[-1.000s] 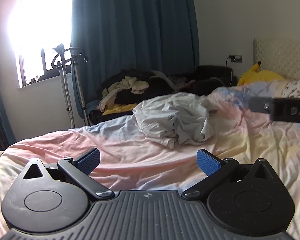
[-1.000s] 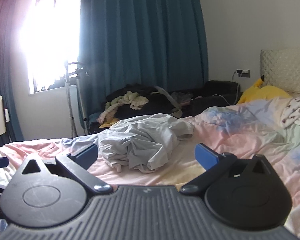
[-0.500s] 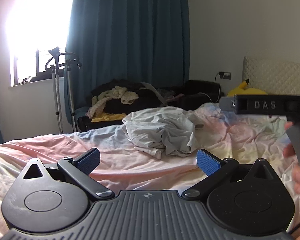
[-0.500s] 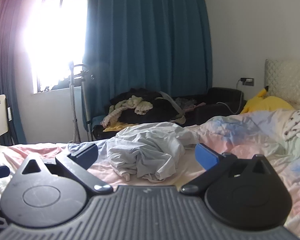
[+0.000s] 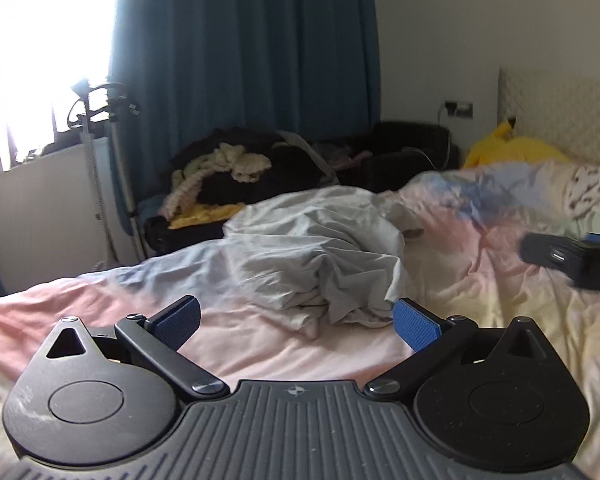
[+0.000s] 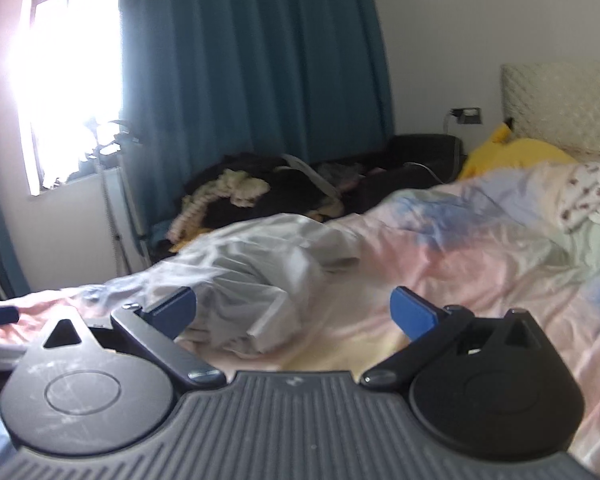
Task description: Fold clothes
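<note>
1. White garment (image 5: 316, 264): crumpled in a heap, mid-bed, on the pastel bedspread (image 5: 480, 280).
2. Left gripper (image 5: 296, 318): jaws released, spread wide, empty, above the bedspread just short of the heap.
3. Right gripper (image 6: 292, 308): jaws released, empty, near the heap's right side.
4. Clothes pile (image 5: 236, 172): dark, beyond the bed, before the blue curtain (image 5: 244, 48).
</note>
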